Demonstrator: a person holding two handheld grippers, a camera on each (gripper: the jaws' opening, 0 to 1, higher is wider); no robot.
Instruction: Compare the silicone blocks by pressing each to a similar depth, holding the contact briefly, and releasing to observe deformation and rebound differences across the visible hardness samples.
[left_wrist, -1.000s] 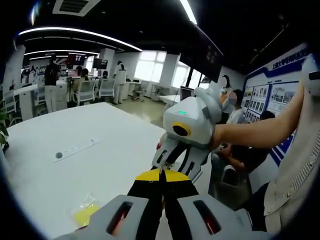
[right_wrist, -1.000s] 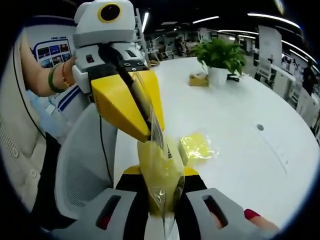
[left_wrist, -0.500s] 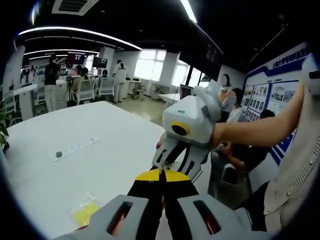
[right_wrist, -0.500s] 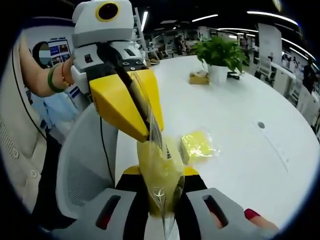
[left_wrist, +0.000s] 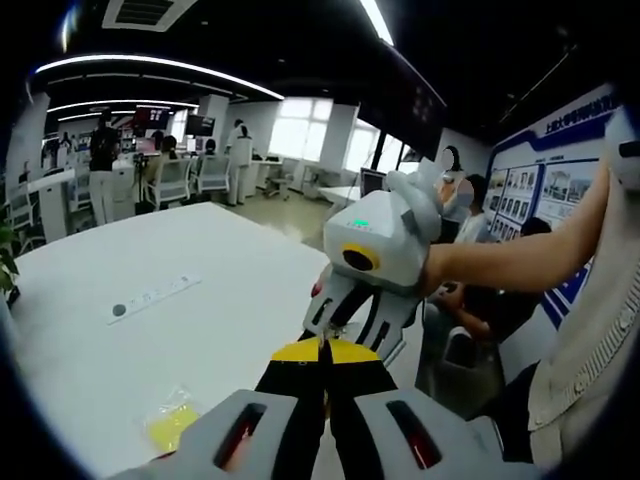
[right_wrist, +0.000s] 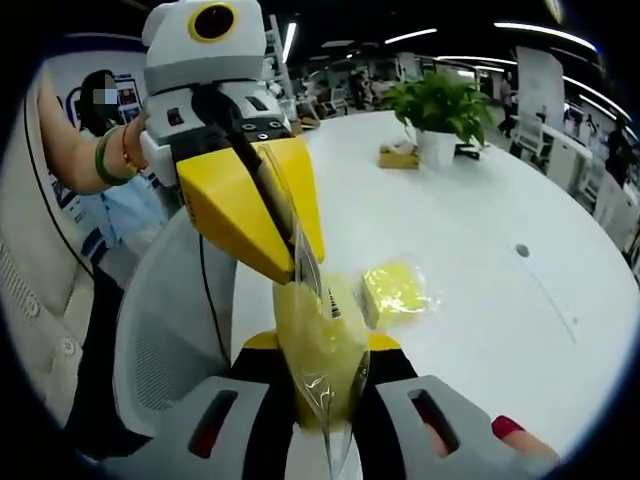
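A yellow silicone block in a clear plastic bag is held up off the table between both grippers. My right gripper is shut on the bag's lower part. My left gripper comes down from the upper left in the right gripper view, its yellow jaws shut on the bag's top edge. In the left gripper view my left gripper is shut on the bag edge-on, with the white right gripper facing it close behind. A second bagged yellow block lies on the white table.
A potted plant and a small tan object stand at the table's far end. A thin white strip with a dark dot lies on the table. A grey mesh chair sits at the table edge. People and desks fill the office behind.
Both grippers keep the same hold on the bag; the views have only drifted slightly.
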